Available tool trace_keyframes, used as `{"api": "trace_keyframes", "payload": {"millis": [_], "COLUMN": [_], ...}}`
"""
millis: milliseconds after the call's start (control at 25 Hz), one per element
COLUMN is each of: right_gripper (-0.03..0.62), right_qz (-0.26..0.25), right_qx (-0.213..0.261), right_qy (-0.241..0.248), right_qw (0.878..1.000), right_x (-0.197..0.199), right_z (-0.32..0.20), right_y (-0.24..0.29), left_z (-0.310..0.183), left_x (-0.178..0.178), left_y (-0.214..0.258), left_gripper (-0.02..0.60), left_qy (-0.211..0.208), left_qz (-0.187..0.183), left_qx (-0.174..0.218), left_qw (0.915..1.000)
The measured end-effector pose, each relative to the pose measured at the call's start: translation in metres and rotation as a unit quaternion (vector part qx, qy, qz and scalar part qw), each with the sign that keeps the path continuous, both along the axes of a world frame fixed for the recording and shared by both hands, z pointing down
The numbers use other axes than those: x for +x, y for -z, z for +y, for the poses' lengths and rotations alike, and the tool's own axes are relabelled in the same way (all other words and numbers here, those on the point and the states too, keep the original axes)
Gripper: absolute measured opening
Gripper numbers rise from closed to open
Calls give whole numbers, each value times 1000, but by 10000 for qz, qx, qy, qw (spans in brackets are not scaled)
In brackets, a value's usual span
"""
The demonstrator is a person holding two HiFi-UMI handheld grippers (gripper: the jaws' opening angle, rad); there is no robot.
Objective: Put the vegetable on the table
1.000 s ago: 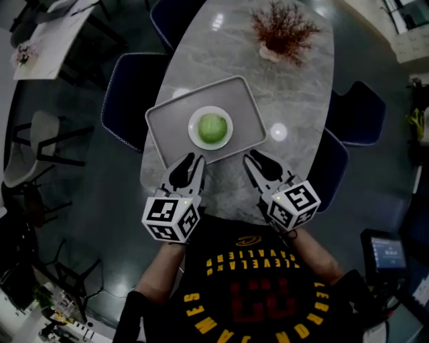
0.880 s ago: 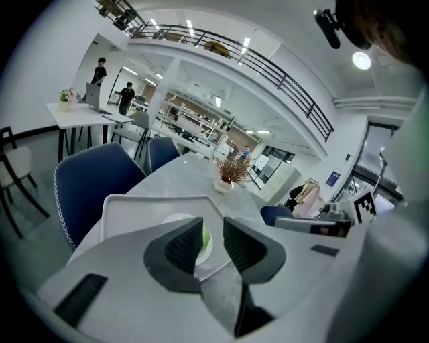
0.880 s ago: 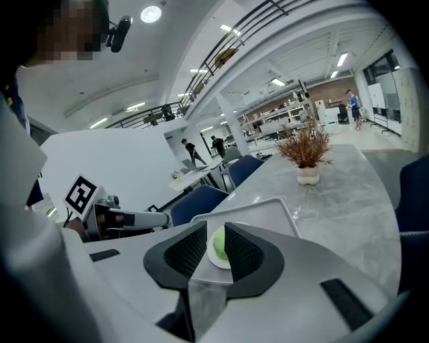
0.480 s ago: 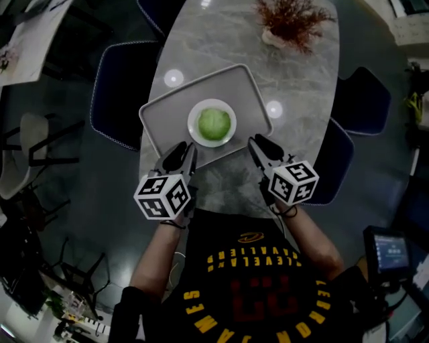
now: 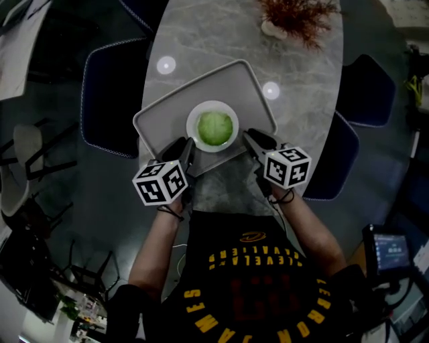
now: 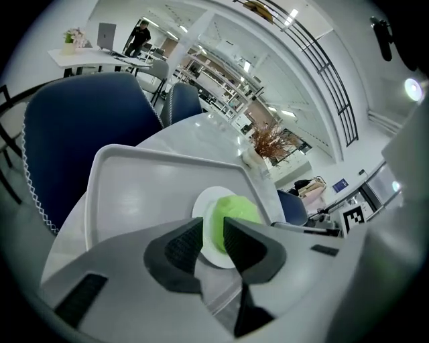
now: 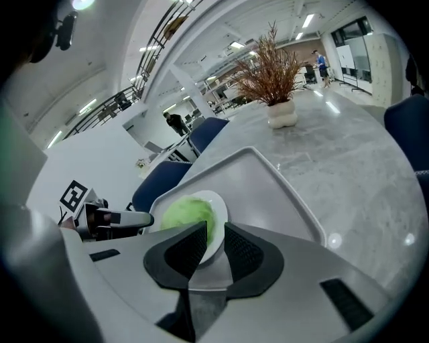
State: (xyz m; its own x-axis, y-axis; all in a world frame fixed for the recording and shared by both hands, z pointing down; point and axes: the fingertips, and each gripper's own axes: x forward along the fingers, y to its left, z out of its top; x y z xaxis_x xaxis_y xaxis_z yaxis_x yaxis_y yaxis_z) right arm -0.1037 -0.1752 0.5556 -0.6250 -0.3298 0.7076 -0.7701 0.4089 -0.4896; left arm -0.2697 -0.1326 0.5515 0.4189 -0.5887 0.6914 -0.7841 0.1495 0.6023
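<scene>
- A round green vegetable (image 5: 214, 127) is pictured on a white round plate (image 5: 191, 124), mid-tray on a grey rectangular tray (image 5: 164, 120) by the oval marble table's (image 5: 221, 40) near edge.
- The left gripper (image 5: 184, 149) and right gripper (image 5: 253, 139) are poised at the tray's near corners, jaws slightly apart and empty.
- The approach is judged to be in hand; a forward reach to the vegetable is called for next.

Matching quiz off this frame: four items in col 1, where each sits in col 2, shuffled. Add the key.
Column 1
1. green vegetable
2. white plate
3. grey tray
4. dried plant

Column 2
A. at the far end of the table
B. flat on the table, carrying the plate
C. on the tray, under the vegetable
D. on the plate

Pairs: 1-D, 2-C, 3-B, 4-A
</scene>
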Motion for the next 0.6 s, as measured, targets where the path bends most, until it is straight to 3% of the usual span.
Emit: {"api": "trace_keyframes", "payload": {"millis": [240, 600], "right_gripper": [83, 83], "right_qz": [206, 341], "right_qx": [-303, -592], "right_qy": [79, 130], "right_qw": [9993, 9976], "right_x": [-9, -12], "right_z": [11, 14], "right_y": [-11, -23], "left_z": [9, 15], "left_x": [-9, 3], "left_y": [-16, -28], "left_gripper": [84, 84], "left_qy": [-19, -103], "left_qz": [257, 506], "left_qx": [-398, -604], "left_qw": [9989, 9968]}}
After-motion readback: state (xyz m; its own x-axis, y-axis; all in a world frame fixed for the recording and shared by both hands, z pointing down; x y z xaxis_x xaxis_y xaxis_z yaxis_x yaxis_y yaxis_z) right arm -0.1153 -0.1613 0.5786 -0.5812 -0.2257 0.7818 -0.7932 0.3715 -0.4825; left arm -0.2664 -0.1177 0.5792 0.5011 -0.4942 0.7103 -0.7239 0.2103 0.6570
